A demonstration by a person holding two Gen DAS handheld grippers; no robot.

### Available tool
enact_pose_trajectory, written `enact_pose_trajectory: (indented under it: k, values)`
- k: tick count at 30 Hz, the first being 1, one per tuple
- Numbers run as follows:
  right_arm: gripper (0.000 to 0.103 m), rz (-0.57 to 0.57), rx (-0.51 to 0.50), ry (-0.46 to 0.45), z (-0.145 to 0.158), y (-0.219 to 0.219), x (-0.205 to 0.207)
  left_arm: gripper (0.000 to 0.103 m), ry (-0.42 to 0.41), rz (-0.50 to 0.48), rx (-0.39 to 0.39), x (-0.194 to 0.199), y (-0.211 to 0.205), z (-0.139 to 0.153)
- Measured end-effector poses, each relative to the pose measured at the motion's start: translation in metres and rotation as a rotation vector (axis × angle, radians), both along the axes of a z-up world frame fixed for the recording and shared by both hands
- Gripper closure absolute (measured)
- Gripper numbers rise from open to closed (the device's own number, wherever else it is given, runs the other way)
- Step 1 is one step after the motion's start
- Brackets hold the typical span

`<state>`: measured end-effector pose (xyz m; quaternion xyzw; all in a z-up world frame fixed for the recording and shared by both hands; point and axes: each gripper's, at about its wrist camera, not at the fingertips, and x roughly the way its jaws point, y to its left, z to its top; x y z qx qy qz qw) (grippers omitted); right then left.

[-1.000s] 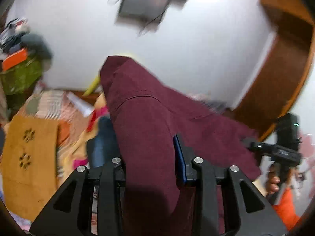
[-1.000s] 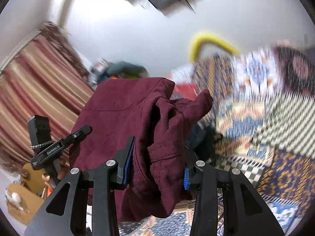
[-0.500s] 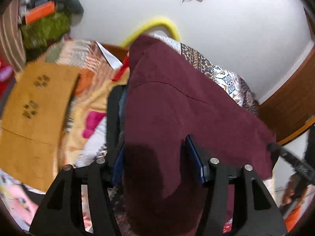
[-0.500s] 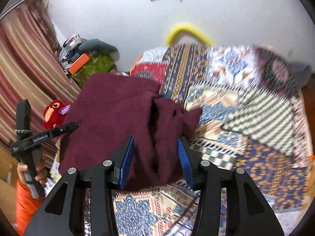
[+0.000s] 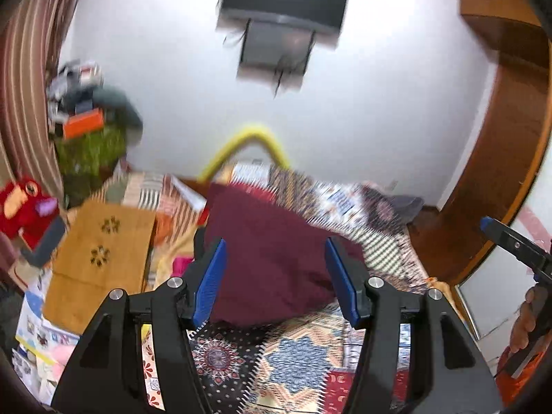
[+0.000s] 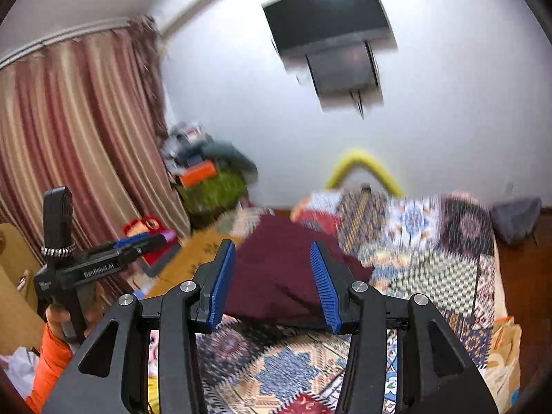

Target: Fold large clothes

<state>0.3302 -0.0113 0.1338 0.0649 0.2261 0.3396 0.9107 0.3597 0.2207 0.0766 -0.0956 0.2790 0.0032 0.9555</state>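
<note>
A maroon garment (image 5: 272,258) lies folded in a heap on the patterned bedspread (image 5: 293,372); it also shows in the right wrist view (image 6: 276,276). My left gripper (image 5: 276,276) is open and empty, held back above the garment's near edge. My right gripper (image 6: 272,283) is open and empty too, just short of the garment. The right gripper's tip (image 5: 510,241) shows at the right of the left wrist view, and the left gripper (image 6: 103,258) shows at the left of the right wrist view.
A yellow curved tube (image 5: 245,145) stands at the bed's far end. A brown cardboard sheet (image 5: 100,258) and a red plush toy (image 5: 24,207) lie left of the bed. A wall-mounted TV (image 6: 331,13), a striped curtain (image 6: 79,138) and a wooden door (image 5: 500,172) surround the bed.
Both grippers held the maroon garment up a second ago. They lowered it onto the bed, opened and let it go, then drew back.
</note>
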Motion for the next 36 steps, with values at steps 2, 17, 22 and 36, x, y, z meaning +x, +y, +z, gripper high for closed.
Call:
enact_pose_trajectory:
  k: [2,17,22,36]
  values:
    - [0.06,0.002,0.026,-0.053,0.01,-0.004,-0.025,0.046,-0.075,-0.006,0.047,-0.033,-0.018,0.022]
    - [0.028,-0.138,0.015,-0.334,-0.003,-0.007,-0.138,0.026,-0.476,0.122,0.264,-0.207,-0.103,0.031]
    - [0.0,-0.227,-0.013,-0.37,-0.011,-0.008,-0.148,0.002,-0.506,0.17,0.224,-0.228,-0.102,0.019]
    - [0.0,-0.237,0.005,-0.306,-0.019,-0.026,-0.149,0.0,-0.491,0.161,0.175,-0.24,-0.098,0.008]
